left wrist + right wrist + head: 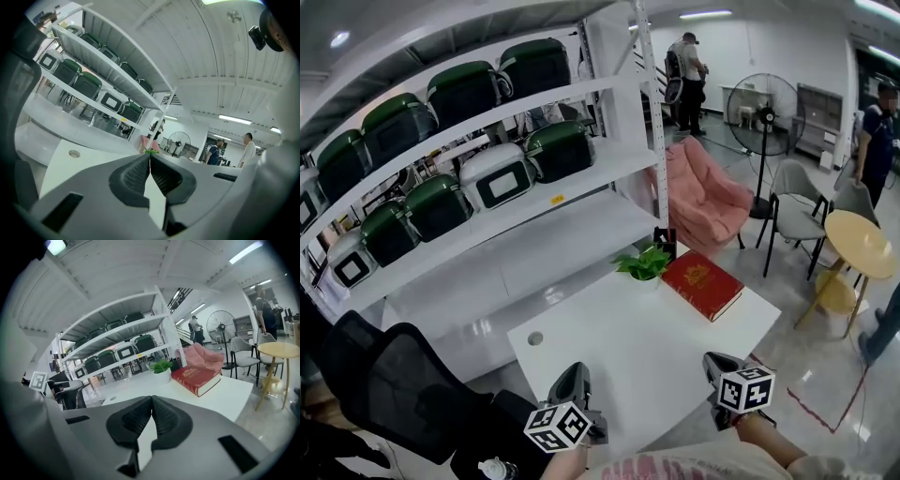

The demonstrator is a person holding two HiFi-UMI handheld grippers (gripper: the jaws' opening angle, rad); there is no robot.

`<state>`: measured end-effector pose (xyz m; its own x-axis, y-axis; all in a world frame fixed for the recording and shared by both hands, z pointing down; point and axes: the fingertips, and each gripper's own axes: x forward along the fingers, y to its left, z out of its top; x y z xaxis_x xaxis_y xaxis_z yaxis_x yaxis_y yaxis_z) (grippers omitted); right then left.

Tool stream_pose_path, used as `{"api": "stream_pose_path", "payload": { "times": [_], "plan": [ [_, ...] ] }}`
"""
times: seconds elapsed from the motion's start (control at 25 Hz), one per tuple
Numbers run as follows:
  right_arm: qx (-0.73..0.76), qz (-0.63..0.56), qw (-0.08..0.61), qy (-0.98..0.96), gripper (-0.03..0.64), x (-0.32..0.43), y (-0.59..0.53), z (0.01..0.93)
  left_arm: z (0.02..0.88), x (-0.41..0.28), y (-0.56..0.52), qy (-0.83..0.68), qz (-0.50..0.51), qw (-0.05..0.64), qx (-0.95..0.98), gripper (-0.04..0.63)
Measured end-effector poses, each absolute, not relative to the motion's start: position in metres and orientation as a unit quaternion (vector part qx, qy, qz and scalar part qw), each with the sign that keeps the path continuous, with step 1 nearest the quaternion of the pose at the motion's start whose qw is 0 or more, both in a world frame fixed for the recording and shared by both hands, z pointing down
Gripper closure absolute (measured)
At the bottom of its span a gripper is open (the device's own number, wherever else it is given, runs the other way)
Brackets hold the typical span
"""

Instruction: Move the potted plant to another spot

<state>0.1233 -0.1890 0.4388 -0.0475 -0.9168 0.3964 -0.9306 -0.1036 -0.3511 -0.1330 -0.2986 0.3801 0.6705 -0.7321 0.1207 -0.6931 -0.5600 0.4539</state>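
A pale sleeve [694,466] fills the bottom edge of the head view, and just past it the two grippers sit over the near edge of a white table [619,361]. The left gripper [573,373] is at the near left and the right gripper [718,362] at the near right, well apart, each with its marker cube toward the person. In the left gripper view the jaws are pressed together at the tips with nothing between them. In the right gripper view the jaws are likewise closed on each other and empty.

The plant [644,263], green leaves in a small white pot, stands upright at the far edge of the table, well away from both grippers. A red book [703,284] lies flat just right of it, at the far right corner. A small round hole [535,338] shows in the table's left part.

A black mesh chair [394,384] stands near left of the table. Behind the table, to the far left, a white shelf [525,239] carries rows of green and white cases [441,202].

Right of the shelf sits a pink seat [703,192], with a standing fan [761,117] beyond it. Grey chairs [797,211] and a round yellow table [860,242] are at the far right. One person [687,70] stands far back, another [874,131] at the right edge.
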Motion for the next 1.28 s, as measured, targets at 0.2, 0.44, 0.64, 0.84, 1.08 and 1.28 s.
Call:
{"api": "stream_pose_path", "payload": {
  "times": [0.2, 0.44, 0.64, 0.84, 1.08, 1.28],
  "plan": [
    [0.69, 0.273, 0.008, -0.671, 0.601, 0.119, -0.216, 0.439, 0.38, -0.139, -0.322, -0.406, -0.044, 0.236, 0.882, 0.571],
    [0.684, 0.275, 0.01, -0.675, 0.601, 0.112, -0.235, 0.449, 0.389, -0.152, -0.337, -0.415, -0.043, 0.239, 0.877, 0.571],
    [0.68, 0.283, 0.01, -0.677, 0.601, 0.107, -0.241, 0.456, 0.395, -0.159, -0.341, -0.422, -0.04, 0.239, 0.874, 0.571],
    [0.681, 0.284, 0.01, -0.675, 0.601, 0.113, -0.241, 0.46, 0.398, -0.16, -0.34, -0.428, -0.044, 0.236, 0.871, 0.571],
    [0.68, 0.284, 0.01, -0.676, 0.601, 0.119, -0.243, 0.457, 0.401, -0.153, -0.335, -0.428, -0.04, 0.241, 0.87, 0.571],
    [0.674, 0.281, 0.007, -0.683, 0.601, 0.134, -0.255, 0.455, 0.406, -0.137, -0.34, -0.433, -0.037, 0.248, 0.866, 0.571]
  ]
}}
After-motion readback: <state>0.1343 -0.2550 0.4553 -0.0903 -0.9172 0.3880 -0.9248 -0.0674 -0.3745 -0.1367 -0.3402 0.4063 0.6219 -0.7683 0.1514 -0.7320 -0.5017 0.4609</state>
